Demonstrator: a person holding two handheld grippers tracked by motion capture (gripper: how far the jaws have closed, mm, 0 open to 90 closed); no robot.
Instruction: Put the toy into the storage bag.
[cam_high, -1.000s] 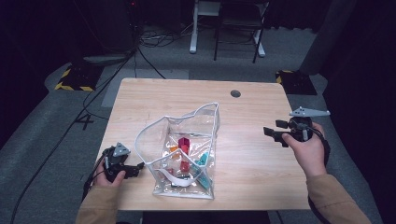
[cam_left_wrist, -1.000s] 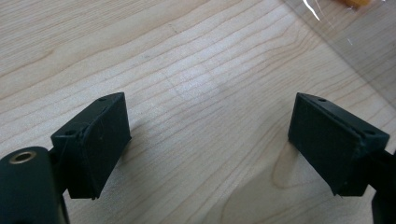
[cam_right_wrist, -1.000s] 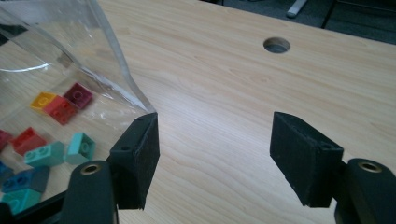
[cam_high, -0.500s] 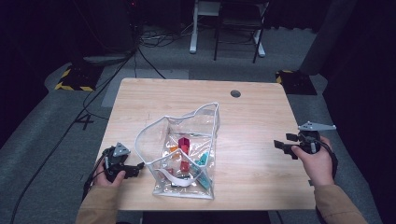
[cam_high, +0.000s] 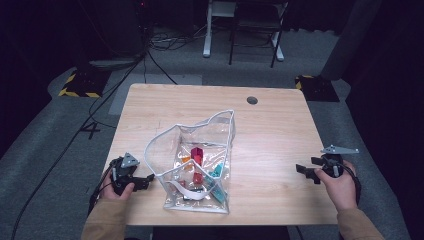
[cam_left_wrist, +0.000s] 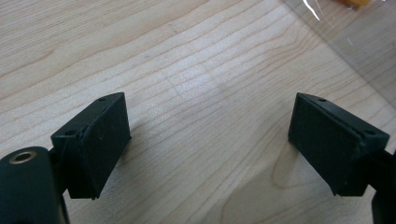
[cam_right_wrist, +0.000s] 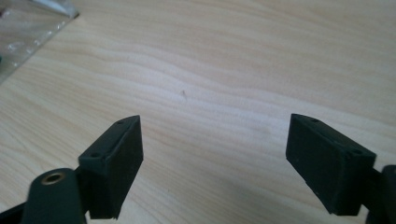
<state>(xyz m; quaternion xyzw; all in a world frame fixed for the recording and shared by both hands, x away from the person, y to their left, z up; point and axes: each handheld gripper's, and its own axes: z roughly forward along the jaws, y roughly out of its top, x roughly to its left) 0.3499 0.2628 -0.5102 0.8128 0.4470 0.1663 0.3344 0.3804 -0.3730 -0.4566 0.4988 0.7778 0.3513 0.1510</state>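
Note:
A clear plastic bag (cam_high: 200, 145) with white trim stands open at the middle of the wooden table (cam_high: 280, 125), with several small red, orange and teal pieces (cam_high: 196, 155) inside. My left gripper (cam_high: 148, 180) rests low on the table just left of the bag, open. Between its jaws (cam_left_wrist: 210, 140) is bare wood, and the bag's clear edge (cam_left_wrist: 359, 46) shows at the upper right. My right gripper (cam_high: 303, 172) sits near the table's right front, well apart from the bag, pointing toward it. Its jaws (cam_right_wrist: 215, 158) have just been opening and stand open over bare wood.
A round cable hole (cam_high: 252, 100) lies near the table's far edge. Beyond the table are chair legs (cam_high: 250, 35), floor cables (cam_high: 150, 55) and yellow-black floor markers (cam_high: 77, 82). The bag's corner (cam_right_wrist: 28, 28) shows at the upper left of the right gripper view.
My right hand has come down and back toward the table's near right edge. The left hand and the bag have stayed put.

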